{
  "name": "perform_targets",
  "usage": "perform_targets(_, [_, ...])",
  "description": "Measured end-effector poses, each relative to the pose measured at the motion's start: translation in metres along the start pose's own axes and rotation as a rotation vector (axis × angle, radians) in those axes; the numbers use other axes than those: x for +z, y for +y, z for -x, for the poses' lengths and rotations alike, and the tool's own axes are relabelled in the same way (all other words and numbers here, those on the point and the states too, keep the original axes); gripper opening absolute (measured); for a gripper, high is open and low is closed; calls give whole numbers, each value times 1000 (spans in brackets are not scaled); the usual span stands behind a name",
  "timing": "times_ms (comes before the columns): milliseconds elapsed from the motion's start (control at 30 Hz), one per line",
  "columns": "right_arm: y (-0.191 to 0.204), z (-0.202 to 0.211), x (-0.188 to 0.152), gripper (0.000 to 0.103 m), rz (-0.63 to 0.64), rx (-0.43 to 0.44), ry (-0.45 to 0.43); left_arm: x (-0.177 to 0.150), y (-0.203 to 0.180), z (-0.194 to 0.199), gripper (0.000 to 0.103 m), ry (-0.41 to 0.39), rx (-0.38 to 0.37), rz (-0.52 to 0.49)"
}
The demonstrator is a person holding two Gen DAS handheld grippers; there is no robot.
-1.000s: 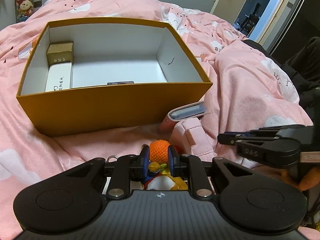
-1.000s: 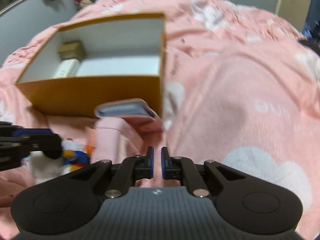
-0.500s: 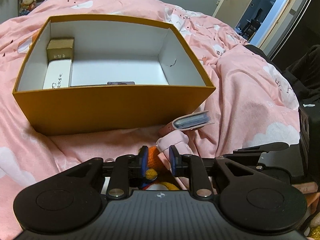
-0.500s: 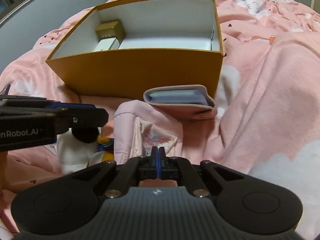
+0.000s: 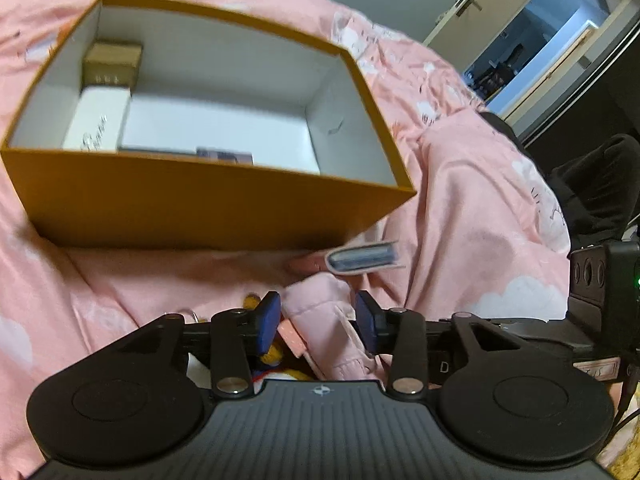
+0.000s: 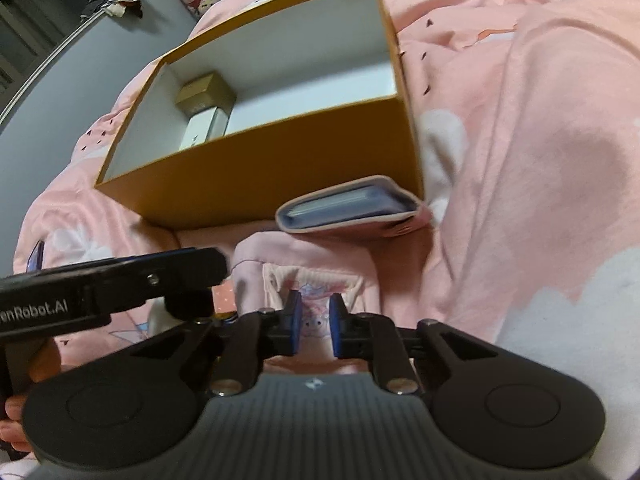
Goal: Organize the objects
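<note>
Both claws newly parted, left claw point(image 5: 316, 322) wider, astride pink pouch point(image 5: 324, 316).

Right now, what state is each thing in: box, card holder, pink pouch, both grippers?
Orange box: lidless, upright on the bedspread, a gold box and a white box inside.
Card holder: lying outside, by the box's near corner.
Pink pouch: lying on the bed, outside the box.
Left gripper: jaws just opened, astride the pouch.
Right gripper: jaws just opened slightly, over the pouch.
</note>
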State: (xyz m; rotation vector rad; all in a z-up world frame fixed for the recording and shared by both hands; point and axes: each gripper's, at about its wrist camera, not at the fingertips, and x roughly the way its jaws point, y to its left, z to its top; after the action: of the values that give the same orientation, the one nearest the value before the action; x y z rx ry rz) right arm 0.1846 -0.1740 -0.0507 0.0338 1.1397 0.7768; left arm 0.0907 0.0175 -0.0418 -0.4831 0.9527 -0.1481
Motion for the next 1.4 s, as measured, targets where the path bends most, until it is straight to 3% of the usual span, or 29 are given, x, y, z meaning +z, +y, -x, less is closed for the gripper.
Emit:
perform_targets(233, [-13, -1, -7, 17, -57, -24, 22, -4, -11, -17, 50, 102, -32, 63])
perform_targets(433, [-14, 2, -16, 14, -24, -62, 65, -7, -26, -39, 51, 189, 35, 55])
perform_targets(567, [-12, 3, -19, 14, 13, -90, 71, -8, -35, -49, 51, 207, 88, 19])
perform_targets(633, [-13, 4, -19, 14, 10, -102, 77, -8, -34, -53, 49, 217, 88, 23])
perform_targets(667, [-13, 4, -19, 14, 12, -112, 80, -9, -33, -54, 42, 221, 79, 26])
perform_targets(867, [-17, 14, -18, 14, 1, -158, 57, -10, -29, -44, 31, 179, 22, 30])
perform_targets(1033, [-16, 38, -11, 15, 24, -195, -12, -6, -36, -16, 29, 106, -25, -15])
perform_targets(1233, [-12, 60, 11, 29, 17, -200, -121, 8, -30, 21, 28, 14, -58, -1])
perform_targets(1400, [-10, 57, 37, 39, -51, -163, -156, 18, -15, 39, 28, -27, -23, 32])
